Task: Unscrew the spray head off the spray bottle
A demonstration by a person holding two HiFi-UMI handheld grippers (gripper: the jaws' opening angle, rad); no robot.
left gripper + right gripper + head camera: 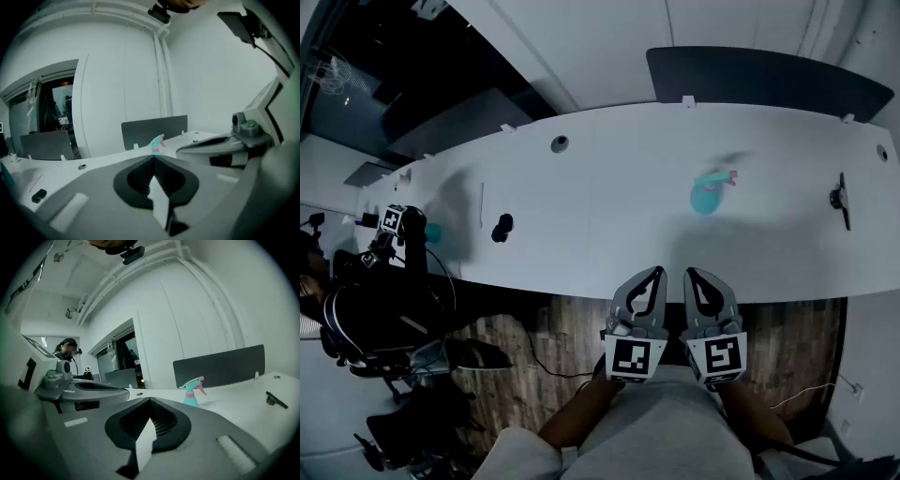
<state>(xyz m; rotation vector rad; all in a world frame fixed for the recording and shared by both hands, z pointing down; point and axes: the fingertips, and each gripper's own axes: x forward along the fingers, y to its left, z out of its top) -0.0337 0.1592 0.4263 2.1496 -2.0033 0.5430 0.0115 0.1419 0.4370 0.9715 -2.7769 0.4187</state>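
Observation:
A teal spray bottle (708, 194) with a teal and pink spray head stands upright on the white table (609, 187), right of centre. It also shows in the left gripper view, spray bottle (157, 143), and in the right gripper view, spray bottle (192, 393). My left gripper (656, 273) and right gripper (692, 274) hang side by side at the table's front edge, well short of the bottle. Both are shut, tips together, with nothing between them: left gripper (152, 158), right gripper (150, 400).
A dark divider panel (769, 80) runs behind the table. A small black object (502, 228) lies at the left, a black tool (841, 199) at the far right, a round cable hole (560, 143) at the back. A camera rig (389, 225) stands left of the table.

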